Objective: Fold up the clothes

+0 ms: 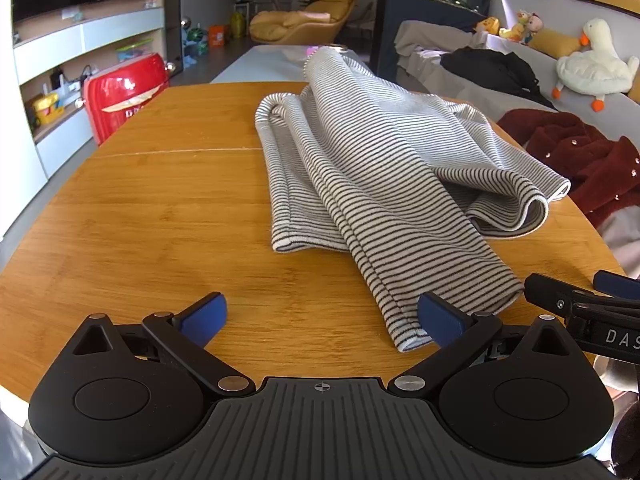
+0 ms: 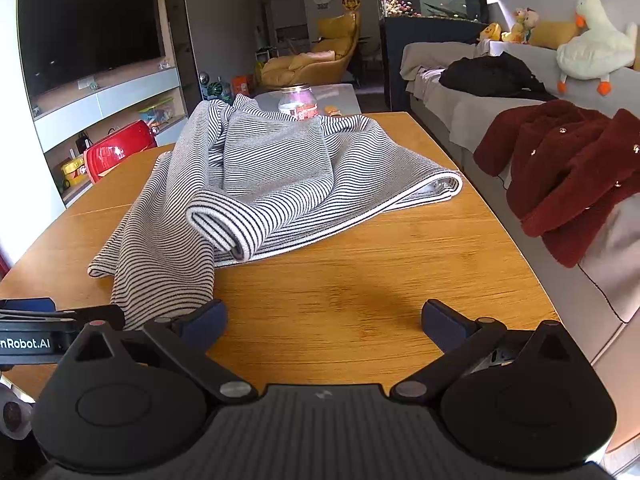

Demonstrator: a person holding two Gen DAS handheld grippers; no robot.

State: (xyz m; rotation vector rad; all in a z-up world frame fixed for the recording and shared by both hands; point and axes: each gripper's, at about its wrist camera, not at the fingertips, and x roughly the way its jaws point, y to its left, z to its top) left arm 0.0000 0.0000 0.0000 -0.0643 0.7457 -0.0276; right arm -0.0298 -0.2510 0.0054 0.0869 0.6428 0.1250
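Observation:
A black-and-white striped garment (image 1: 384,168) lies loosely bunched on the wooden table (image 1: 160,208), one long sleeve running toward the near edge. My left gripper (image 1: 322,318) is open just above the table; the sleeve's cuff lies against its right finger's blue pad (image 1: 438,318), with nothing clamped. In the right wrist view the same striped garment (image 2: 256,184) fills the middle of the table (image 2: 380,272). My right gripper (image 2: 324,322) is open over bare wood, its left finger (image 2: 208,318) beside the sleeve's end. Each gripper shows at the edge of the other's view.
A dark red fuzzy coat (image 2: 568,176) drapes over the grey sofa (image 2: 472,116) right of the table. A red case (image 1: 124,96) stands off the table's left side. A jar (image 2: 298,102) sits on a low table behind the garment.

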